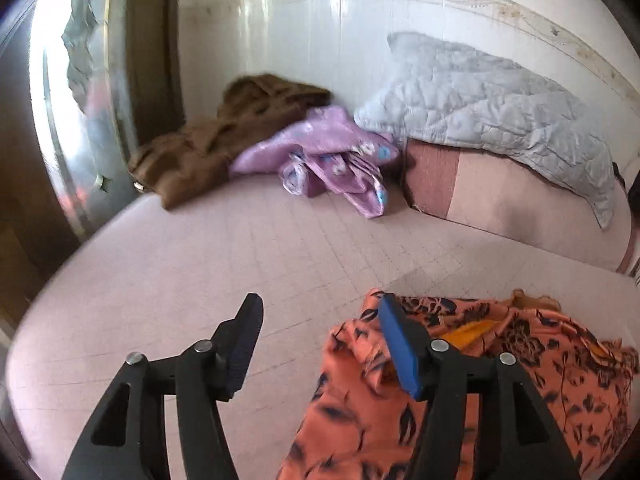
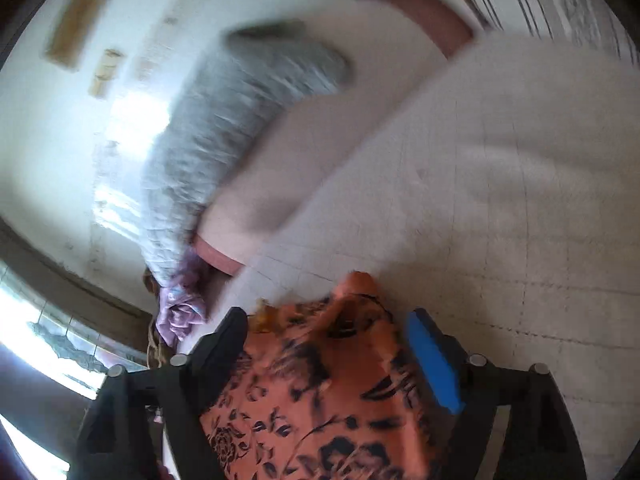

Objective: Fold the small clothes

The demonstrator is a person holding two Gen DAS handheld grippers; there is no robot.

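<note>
Here, in the left wrist view, the left tongs (image 1: 318,306) stand spread wide and pinch nothing; the blue-padded finger lies over the near-left edge of the orange floral garment (image 1: 500,364), while the black finger hangs above bare pink sheet. The garment lies rumpled at the near edge of the bed (image 1: 224,264). Toward the far edge, against the wall, sit a brown cloth (image 1: 224,136), a purple garment (image 1: 332,160) and a grey quilted pillow (image 1: 492,100), well apart from the work. In the right wrist view, which is blurred and tilted, the right tongs (image 2: 326,316) are also spread, with the orange floral garment (image 2: 320,380) bunched between the two fingers, not yet squeezed as far as I can judge. The step in hand looks like the pickup before spreading the piece flat. Next, I judge, each pair of tongs must close on a separate edge or corner of the fabric and draw it taut, taking care to catch a single layer.
</note>
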